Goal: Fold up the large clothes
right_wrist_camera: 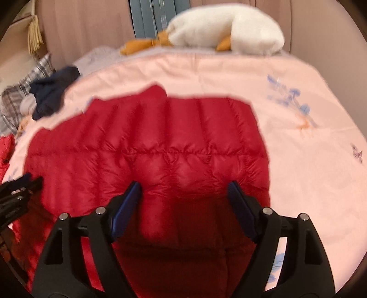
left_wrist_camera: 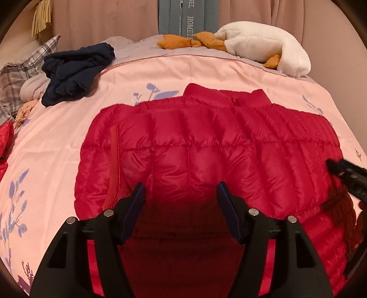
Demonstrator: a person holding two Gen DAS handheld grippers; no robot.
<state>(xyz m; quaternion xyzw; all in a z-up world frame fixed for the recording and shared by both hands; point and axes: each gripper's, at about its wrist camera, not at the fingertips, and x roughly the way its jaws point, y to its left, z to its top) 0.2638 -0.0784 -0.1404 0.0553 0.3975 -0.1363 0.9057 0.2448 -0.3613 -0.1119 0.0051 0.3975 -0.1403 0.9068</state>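
Over red jacket [left_wrist_camera: 206,146], both jaws spread.

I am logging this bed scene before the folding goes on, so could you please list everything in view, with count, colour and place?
puffer jacket: one, red, spread flat on the bedspread, collar at the far side
bedspread: one, pink with blue leaf prints, covering the bed
dark garment: one, navy, bundled at the far left
plush toy: one, white with orange parts, at the far edge
plaid pillow: one, grey check, far left
second red item: one, at the left edge, mostly out of view
curtain: pinkish, behind the bed
tassel: one, yellowish, upper left
left hand-held gripper: one, black with blue pads, open above the jacket's near part
right hand-held gripper: one, same colours, open above the jacket
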